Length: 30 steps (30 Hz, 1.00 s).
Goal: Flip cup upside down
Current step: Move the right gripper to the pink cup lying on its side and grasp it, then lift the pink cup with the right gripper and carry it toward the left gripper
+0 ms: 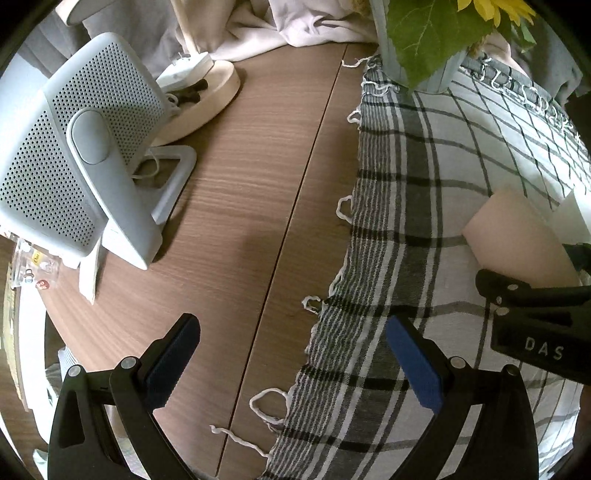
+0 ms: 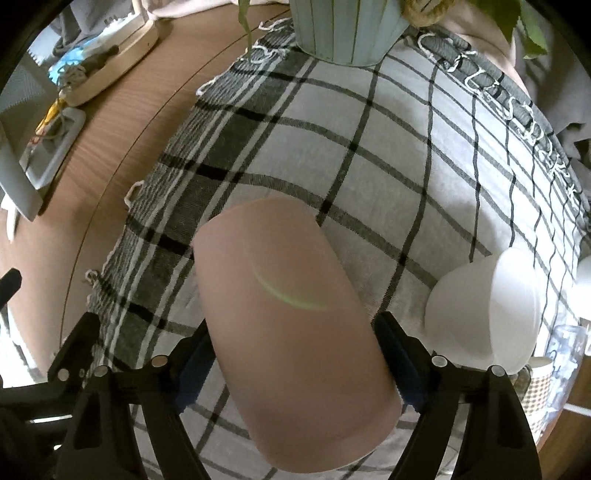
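Note:
A pink cup (image 2: 291,317) fills the middle of the right wrist view, tilted, its closed base pointing away over the checked cloth (image 2: 369,147). My right gripper (image 2: 295,354) is shut on the pink cup, blue pads pressing both its sides. The cup also shows at the right edge of the left wrist view (image 1: 517,236), with the right gripper's black finger (image 1: 532,295) by it. My left gripper (image 1: 291,354) is open and empty, low over the cloth's fringed edge and the wooden table (image 1: 240,184).
A white cup (image 2: 484,314) lies on its side on the cloth to the right. A pale blue flower pot (image 2: 347,29) stands at the cloth's far end. A grey perforated device (image 1: 74,155) and a wooden tray (image 1: 207,99) stand on the table at left.

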Each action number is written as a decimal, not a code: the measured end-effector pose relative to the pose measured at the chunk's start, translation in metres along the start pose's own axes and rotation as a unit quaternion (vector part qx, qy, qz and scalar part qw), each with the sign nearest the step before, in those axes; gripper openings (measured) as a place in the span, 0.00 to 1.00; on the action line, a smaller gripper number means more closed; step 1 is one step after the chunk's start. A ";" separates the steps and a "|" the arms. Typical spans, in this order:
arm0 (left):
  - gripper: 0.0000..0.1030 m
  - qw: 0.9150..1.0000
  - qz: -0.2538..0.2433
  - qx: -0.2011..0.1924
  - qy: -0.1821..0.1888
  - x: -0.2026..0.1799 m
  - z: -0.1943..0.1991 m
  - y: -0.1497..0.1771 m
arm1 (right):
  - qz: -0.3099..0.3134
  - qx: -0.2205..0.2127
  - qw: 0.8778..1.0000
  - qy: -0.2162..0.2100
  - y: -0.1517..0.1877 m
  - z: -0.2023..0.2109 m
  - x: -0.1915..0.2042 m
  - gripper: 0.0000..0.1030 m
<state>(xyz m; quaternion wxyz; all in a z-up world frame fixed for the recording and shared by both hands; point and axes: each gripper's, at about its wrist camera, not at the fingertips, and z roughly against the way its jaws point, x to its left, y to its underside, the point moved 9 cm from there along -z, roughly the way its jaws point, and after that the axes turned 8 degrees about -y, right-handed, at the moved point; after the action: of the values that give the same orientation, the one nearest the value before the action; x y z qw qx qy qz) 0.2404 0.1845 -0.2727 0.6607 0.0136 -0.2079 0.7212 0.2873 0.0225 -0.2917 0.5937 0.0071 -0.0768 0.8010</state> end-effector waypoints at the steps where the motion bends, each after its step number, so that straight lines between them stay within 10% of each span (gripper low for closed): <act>1: 1.00 1.000 0.001 -0.002 -0.001 0.001 0.000 0.000 | -0.005 -0.004 1.000 -0.005 0.003 0.001 -0.002 0.79; 21: 1.00 0.997 -0.010 -0.072 -0.003 0.001 0.054 0.005 | -0.062 -0.120 0.990 -0.037 0.037 0.072 -0.004 0.72; 30: 1.00 0.991 -0.059 -0.109 0.053 -0.052 0.100 0.012 | -0.127 -0.191 0.973 -0.016 0.094 0.129 -0.035 0.72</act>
<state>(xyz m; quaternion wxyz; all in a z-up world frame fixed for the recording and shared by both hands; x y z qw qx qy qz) 0.2103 0.1030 -0.1996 0.7095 -0.0848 -0.2488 0.6538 0.1981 -0.0544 -0.1783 0.6795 -0.0838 -0.2362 0.6895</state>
